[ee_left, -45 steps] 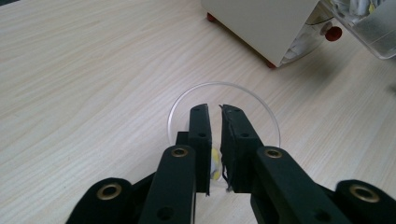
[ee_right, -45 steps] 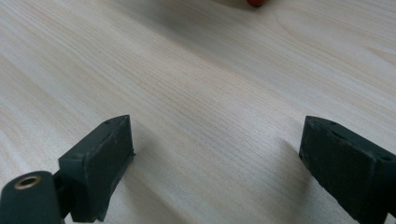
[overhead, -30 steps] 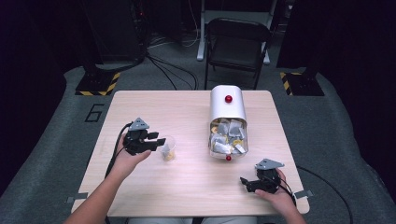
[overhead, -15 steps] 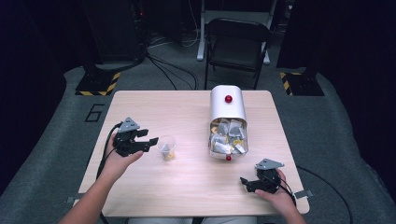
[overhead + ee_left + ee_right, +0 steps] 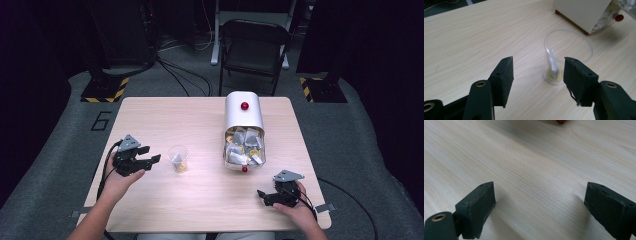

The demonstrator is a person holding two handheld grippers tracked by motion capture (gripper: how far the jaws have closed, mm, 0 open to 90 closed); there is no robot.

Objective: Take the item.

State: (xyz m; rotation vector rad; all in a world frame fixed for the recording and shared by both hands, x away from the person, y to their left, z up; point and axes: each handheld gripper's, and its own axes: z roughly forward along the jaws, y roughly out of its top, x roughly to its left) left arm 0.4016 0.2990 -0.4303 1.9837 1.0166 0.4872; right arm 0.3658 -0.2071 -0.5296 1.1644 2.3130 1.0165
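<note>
L gripper (image 5: pixel 150 161): jaws wide apart, nothing held, hovering low over the worktop (image 5: pixel 200 120) just left of the cup (image 5: pixel 178 158) — apart from it, not touching. A second ago it sat right at the cup; it has since backed off toward the left edge. Cup stands upright, w/ a sachet (image 5: pixel 553 65) inside, leaning on the wall.

Judgement: sachet delivered and released; L gripper is clear, so one transfer is done.

R gripper (image 5: pixel 264 196): jaws wide, empty, resting near the front right of the worktop, position unchanged.

Box (image 5: pixel 243 129) — white, red knob, lies open-ended toward the person, right of the cup, more sachets inside. Next pick is probably from there.
</note>
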